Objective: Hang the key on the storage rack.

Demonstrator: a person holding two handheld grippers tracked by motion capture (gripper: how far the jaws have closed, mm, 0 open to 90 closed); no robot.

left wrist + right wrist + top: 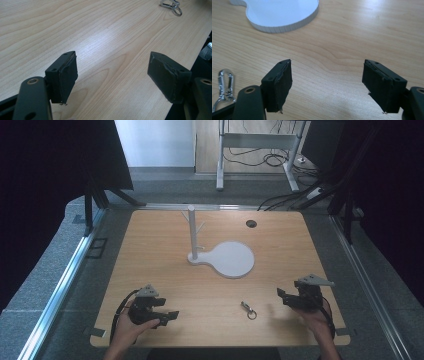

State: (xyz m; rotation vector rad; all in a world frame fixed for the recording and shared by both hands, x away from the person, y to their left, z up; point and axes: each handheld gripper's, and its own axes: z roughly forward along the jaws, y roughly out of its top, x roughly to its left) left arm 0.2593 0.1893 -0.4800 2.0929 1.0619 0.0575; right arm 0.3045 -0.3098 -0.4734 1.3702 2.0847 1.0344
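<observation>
The small metal key clip (248, 310) lies flat on the wooden bench (165, 285) near its front edge, between the two hands and closer to the right tongs (286, 298) than to the left tongs (170, 315); the white stand (231, 259), with its upright post and side pegs, sits well apart from it toward the middle of the bench. Both pairs of tongs are spread wide with nothing between them, each resting low by the front corners. The likely step is picking up the clip, probably to hang it on a peg. In the right gripper view the clip (224, 86) sits off to the left of the jaws, so the right tongs (327, 85) would need to swing that way until the clip lies centred between the pads before coming down. Since the clip is thin and lies flat on the wood, a good grasp would take it across its narrow body with the pads almost brushing the bench, closing gently so it does not skid or flip. From the left tongs (112, 75) the clip (171, 4) lies far off, so the left hand is best kept clear
</observation>
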